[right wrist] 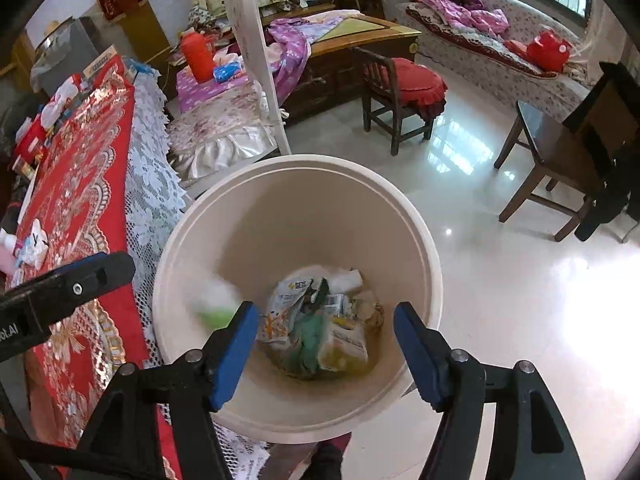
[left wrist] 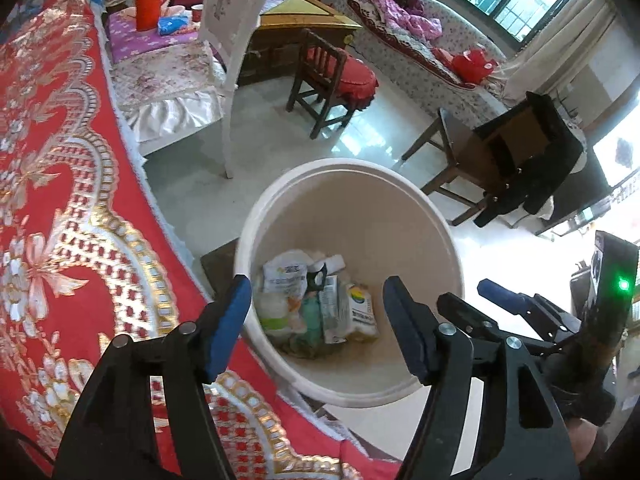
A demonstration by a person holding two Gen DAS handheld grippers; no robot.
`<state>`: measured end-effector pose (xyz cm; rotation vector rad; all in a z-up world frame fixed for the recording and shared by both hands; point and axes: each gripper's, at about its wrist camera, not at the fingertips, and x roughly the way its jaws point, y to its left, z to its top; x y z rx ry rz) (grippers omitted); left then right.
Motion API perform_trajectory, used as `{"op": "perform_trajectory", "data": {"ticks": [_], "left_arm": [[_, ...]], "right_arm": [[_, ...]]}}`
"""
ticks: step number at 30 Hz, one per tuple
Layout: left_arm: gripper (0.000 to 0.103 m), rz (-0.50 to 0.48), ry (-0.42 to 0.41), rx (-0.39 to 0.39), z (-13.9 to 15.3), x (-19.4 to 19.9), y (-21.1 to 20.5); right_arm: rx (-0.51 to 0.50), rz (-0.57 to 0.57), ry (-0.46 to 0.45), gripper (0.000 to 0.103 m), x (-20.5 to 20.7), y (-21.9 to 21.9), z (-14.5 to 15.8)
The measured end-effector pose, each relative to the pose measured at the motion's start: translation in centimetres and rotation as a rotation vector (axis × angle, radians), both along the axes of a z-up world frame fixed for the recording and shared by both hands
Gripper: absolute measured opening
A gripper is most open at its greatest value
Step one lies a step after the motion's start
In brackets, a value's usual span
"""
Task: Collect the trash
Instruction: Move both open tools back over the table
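Observation:
A cream round bin point(left wrist: 352, 184) stands on the floor beside the red-clothed table point(left wrist: 60, 200); it also shows in the right wrist view point(right wrist: 296, 168). Several wrappers and packets point(left wrist: 320, 304) lie at its bottom, seen too in the right wrist view point(right wrist: 316, 332). A blurred white and green piece point(right wrist: 216, 300) is in the air inside the bin near the left wall. My left gripper point(left wrist: 316, 328) is open and empty above the bin. My right gripper point(right wrist: 326, 348) is open and empty above the bin; it also shows in the left wrist view point(left wrist: 500, 300).
More small trash point(right wrist: 28, 248) lies on the red table point(right wrist: 72, 168) at the left. A white chair point(right wrist: 256, 60), a wooden chair with a red cushion point(right wrist: 400, 92), a dark stool point(right wrist: 560, 152) and a sofa point(right wrist: 500, 52) stand around the shiny floor.

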<state>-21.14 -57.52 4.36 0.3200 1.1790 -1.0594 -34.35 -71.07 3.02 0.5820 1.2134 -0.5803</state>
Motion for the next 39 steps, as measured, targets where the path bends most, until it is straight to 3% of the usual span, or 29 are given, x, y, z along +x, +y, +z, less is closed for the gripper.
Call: {"op": "perform_trajectory", "data": {"ticks": [9, 17, 31, 39], "left_arm": [[0.067, 0.096, -0.115, 0.052, 0.4, 2.8, 4.1], [0.067, 0.224, -0.182, 0.088, 0.8, 7.1, 10.5], [0.067, 0.529, -0.209, 0.19, 1.1, 17.2, 27.1], [0.067, 0.727, -0.214, 0.278, 1.1, 25.5, 35.5]], "right_arm": [[-0.009, 0.087, -0.001, 0.068, 2.9, 2.8, 0.2], [-0.005, 0.196, -0.029, 0.068, 8.1, 7.1, 0.8], [0.088, 0.487, -0.079, 0.068, 21.8, 20.6, -1.0], [0.117, 0.596, -0.088, 0.068, 28.6, 27.2, -1.8]]}}
